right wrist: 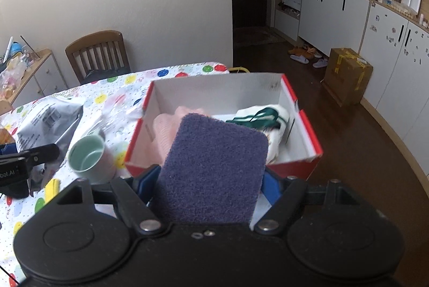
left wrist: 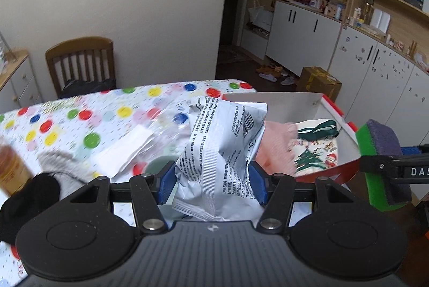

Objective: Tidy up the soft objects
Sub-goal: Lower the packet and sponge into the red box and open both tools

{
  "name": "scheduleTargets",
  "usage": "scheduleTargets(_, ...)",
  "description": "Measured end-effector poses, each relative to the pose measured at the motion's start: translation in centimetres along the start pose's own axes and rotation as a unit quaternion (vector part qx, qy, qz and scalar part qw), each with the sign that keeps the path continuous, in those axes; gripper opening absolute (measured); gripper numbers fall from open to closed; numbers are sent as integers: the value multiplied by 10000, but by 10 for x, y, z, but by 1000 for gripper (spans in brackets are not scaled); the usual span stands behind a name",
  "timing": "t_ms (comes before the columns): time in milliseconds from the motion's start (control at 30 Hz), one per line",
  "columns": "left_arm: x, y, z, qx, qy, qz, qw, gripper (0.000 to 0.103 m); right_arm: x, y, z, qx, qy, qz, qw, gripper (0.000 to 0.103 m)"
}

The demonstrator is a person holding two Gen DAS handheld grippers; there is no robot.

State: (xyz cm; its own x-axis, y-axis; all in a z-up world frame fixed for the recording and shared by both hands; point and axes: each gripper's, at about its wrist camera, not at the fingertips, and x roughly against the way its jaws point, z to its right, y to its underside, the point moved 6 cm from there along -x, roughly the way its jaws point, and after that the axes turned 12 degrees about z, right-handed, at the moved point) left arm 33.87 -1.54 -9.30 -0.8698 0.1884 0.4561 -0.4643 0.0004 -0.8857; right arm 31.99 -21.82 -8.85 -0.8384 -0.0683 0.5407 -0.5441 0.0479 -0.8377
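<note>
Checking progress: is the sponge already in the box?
No, the sponge is clamped in the right gripper, above the box.

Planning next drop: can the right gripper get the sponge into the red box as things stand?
Probably yes. The right gripper, shut on the sponge, hangs before the open-topped red box; bare floor shows between the pink cloth and Christmas cloth.

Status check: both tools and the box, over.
Left tool shut on crinkled silver packet. Right tool shut on purple-green sponge. Red box holds pink cloth and Christmas bag. Mug beside box.
</note>
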Motion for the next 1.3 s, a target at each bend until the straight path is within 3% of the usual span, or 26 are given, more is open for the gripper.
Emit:
scheduleTargets(467, -59, -19, 66, -256, 26, -116, 9996, 57, -41, -39, 52, 258, -125, 221, 9993, 77)
scheduleTargets(800, -104, -20, 98, -388, -28, -347, 9986, 57, -89, -50, 68, 383, -308, 27, 9988, 77)
scheduleTargets(1300, -164, -9, 117, -419, -223, -793, 9957, 57, -136, -30, 70, 903, -568, -493, 9931, 77)
